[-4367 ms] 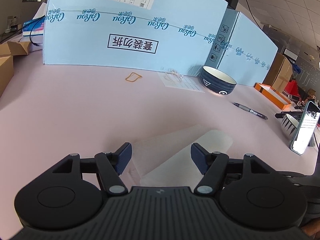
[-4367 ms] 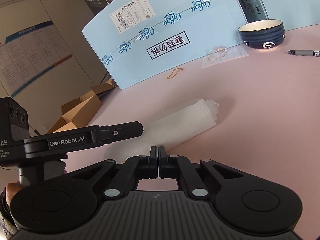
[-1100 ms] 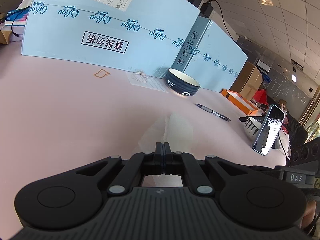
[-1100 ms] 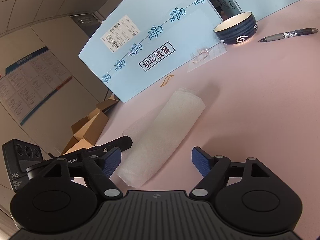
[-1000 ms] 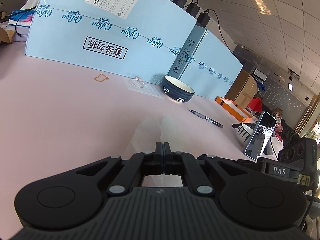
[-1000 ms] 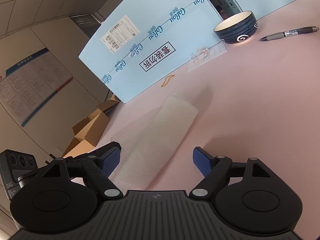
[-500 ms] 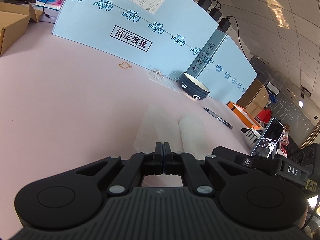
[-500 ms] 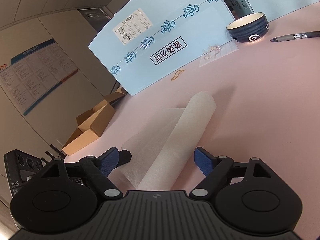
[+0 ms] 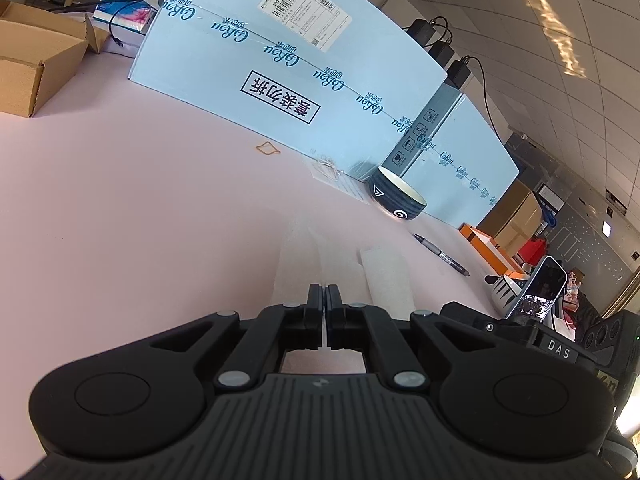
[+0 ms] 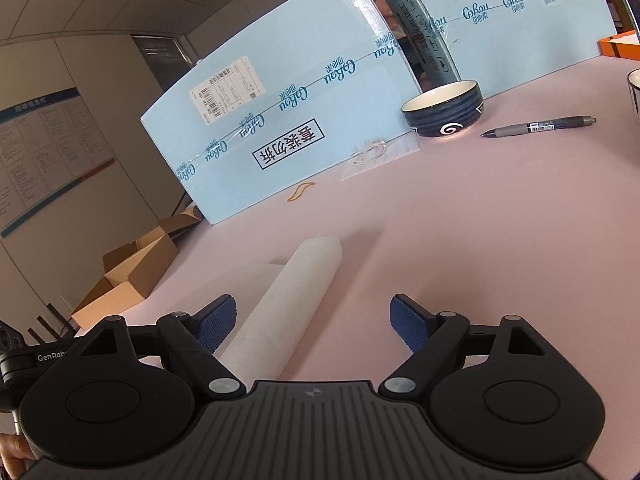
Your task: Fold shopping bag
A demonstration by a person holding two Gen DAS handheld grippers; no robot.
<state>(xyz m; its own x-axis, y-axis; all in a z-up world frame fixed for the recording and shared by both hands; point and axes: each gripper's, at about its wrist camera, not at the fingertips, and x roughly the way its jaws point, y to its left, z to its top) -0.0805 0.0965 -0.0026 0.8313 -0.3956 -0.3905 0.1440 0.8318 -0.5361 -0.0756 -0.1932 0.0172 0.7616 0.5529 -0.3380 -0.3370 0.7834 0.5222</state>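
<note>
On the pink table (image 10: 500, 240) the shopping bag (image 10: 296, 292) lies as a thin, translucent white sheet, one long side rolled or folded over into a narrow strip that runs away from both cameras, the flatter layer spread just beside it. In the left wrist view the left gripper (image 9: 324, 300) has its jaws pressed together, a thin white edge of the bag pinched between them. The right gripper (image 10: 312, 320) stands with jaws apart and closing; the near end of the folded strip lies between them, nearer the left blue pad (image 10: 216, 324), with neither pad pressing on it.

Beyond the bag's far end the tabletop is bare up to a rubber band (image 10: 301, 192) and the pale blue carton (image 10: 280, 120). A dark bowl (image 10: 442, 114) and a pen (image 10: 538, 126) sit well apart to the right, with bare pink surface between them and the bag.
</note>
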